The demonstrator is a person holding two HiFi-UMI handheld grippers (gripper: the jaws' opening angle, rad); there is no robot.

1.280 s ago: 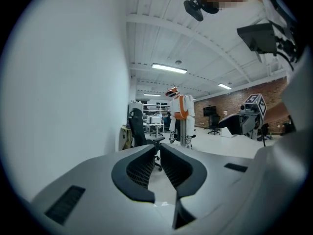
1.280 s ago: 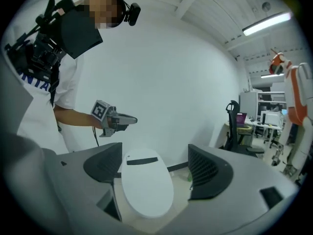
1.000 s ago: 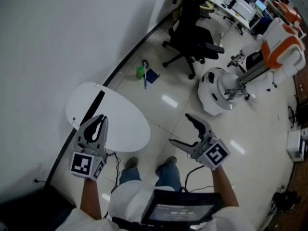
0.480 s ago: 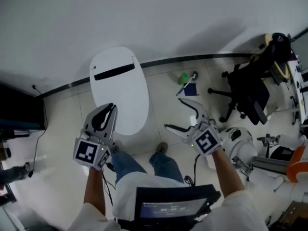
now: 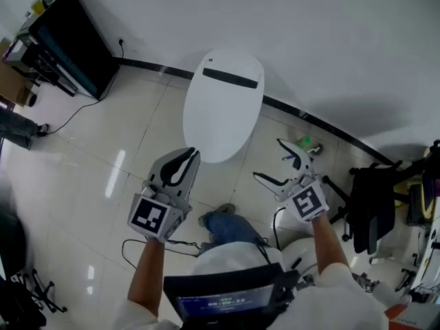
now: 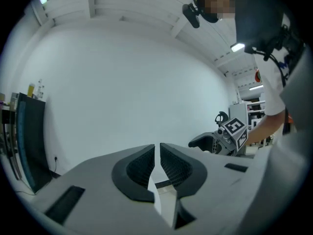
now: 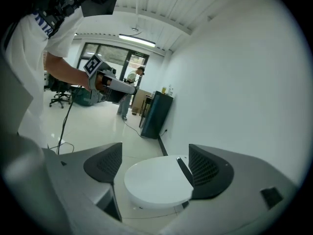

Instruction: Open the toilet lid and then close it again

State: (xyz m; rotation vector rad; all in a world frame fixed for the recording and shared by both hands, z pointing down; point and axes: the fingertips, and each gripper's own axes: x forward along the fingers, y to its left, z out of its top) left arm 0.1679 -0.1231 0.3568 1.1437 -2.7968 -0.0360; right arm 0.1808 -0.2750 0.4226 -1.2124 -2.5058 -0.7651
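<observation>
The white oval toilet [image 5: 221,108] stands against the wall with its lid down flat; a dark hinge strip [image 5: 234,78] runs across its back. In the right gripper view the lid [image 7: 156,181] lies between the spread jaws, some way ahead. My left gripper [image 5: 184,158] hovers just short of the lid's front edge, jaws shut with nothing between them. To the right of the bowl my right gripper [image 5: 280,159] hangs open and empty over the floor. Neither gripper touches the toilet.
A black cabinet [image 5: 69,43] stands at the left wall with a cable on the tiles. A green bottle [image 5: 304,142] lies by the baseboard right of the toilet. Black office chairs [image 5: 375,208] crowd the right side. The person's feet [image 5: 223,215] are just behind the grippers.
The head view has swung round, so the toilet now sits upper centre with a black cabinet in view at left. Both grippers stay in front of it, the left nearer the lid's front edge.
</observation>
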